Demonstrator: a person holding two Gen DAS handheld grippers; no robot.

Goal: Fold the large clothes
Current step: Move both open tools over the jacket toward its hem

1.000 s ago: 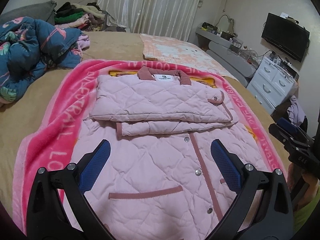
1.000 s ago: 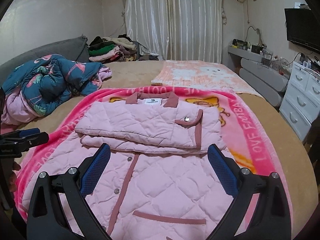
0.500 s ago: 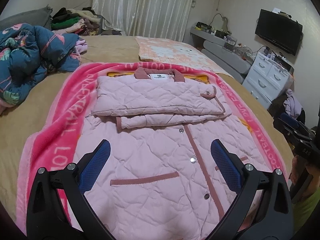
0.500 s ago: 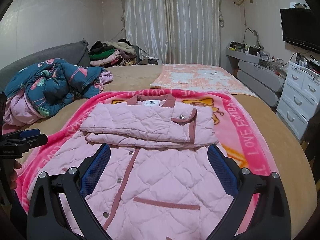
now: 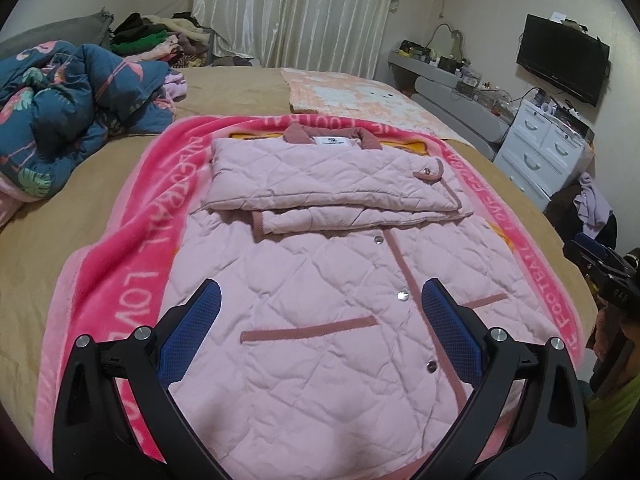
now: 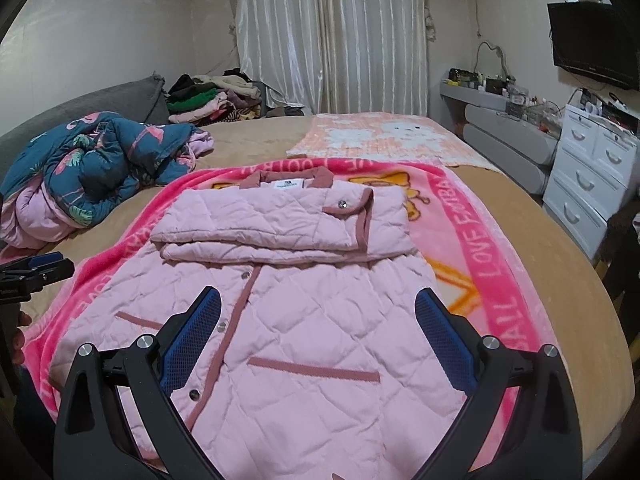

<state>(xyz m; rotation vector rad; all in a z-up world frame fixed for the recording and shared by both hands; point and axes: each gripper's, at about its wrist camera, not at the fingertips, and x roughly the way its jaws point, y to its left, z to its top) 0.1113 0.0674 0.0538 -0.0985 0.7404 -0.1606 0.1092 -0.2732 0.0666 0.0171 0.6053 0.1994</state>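
Note:
A pink quilted jacket [image 5: 320, 280] lies front up on a pink blanket [image 5: 132, 240] on the bed; it also shows in the right wrist view [image 6: 312, 320]. Both sleeves are folded across the chest below the collar [image 5: 332, 138]. My left gripper [image 5: 320, 300] is open and empty, above the jacket's near hem on the left side. My right gripper [image 6: 316, 308] is open and empty, above the near hem on the right side. Each gripper shows at the edge of the other's view: the right gripper [image 5: 600, 264], the left gripper [image 6: 36, 272].
A crumpled blue flamingo quilt [image 5: 68, 108] lies at the bed's left. A peach cartoon blanket [image 5: 360, 96] lies beyond the jacket. A pile of clothes [image 6: 212, 96] sits by the curtain. White drawers [image 6: 592, 180] and a TV [image 5: 564, 60] stand at the right.
Both grippers have pulled back toward the foot of the bed and risen a little, so more of the jacket's lower half shows. The jacket has not moved.

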